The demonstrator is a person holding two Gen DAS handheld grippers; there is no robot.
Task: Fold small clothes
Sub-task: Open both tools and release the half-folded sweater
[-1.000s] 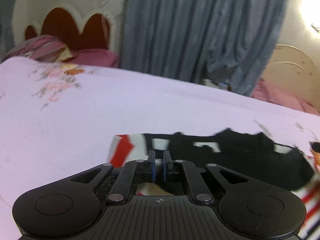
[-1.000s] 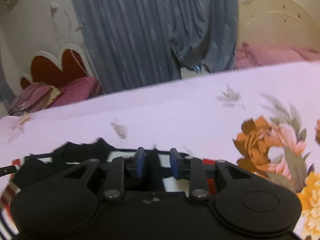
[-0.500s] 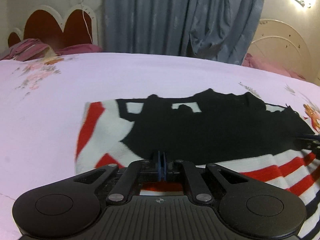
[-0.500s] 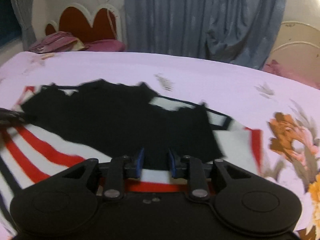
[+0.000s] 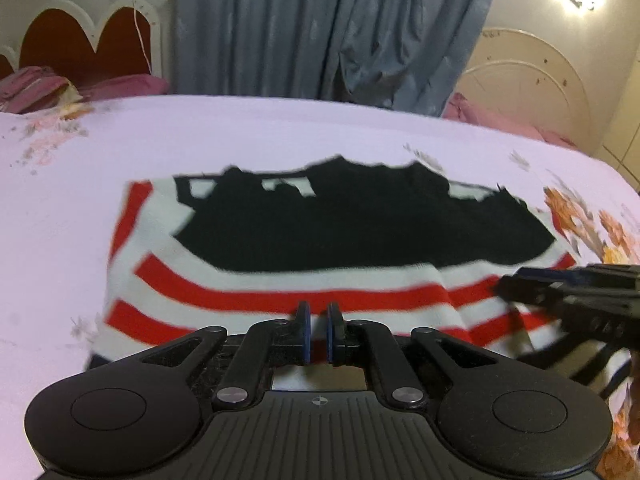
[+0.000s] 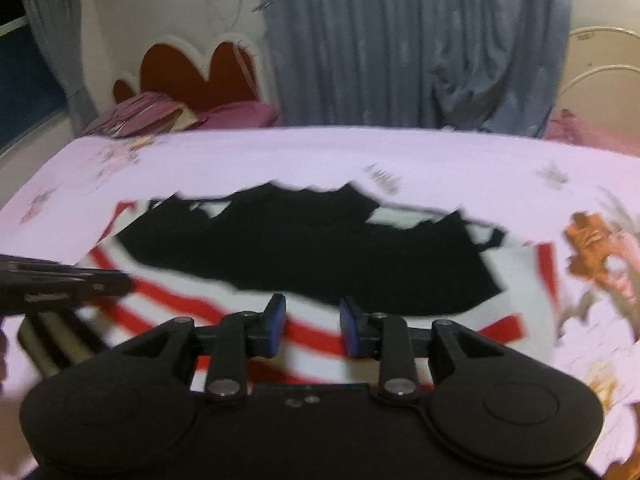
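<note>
Left wrist view: a striped garment, black across its upper part with red and white bands below, lies spread flat on a pale lilac bedsheet printed with flowers. The left gripper sits at the garment's near edge, its blue-padded fingers drawn almost together with only a narrow slit between them; red-and-white fabric shows in that slit, but whether cloth is actually pinched cannot be told. The right gripper enters from the right, lying low over the striped bands just beside the garment's right half; its finger spacing cannot be read from this side.

Right wrist view: the same garment spreads directly ahead of and beneath the right gripper, whose fingers stand clearly apart with nothing between them, above the red-and-white hem. The left gripper reaches in from the left edge over the garment's striped corner.

Background, both views: a grey-blue curtain, a red scalloped headboard with pink pillows before it, and a cream arched headboard at right. Motion blur softens the garment's edges.
</note>
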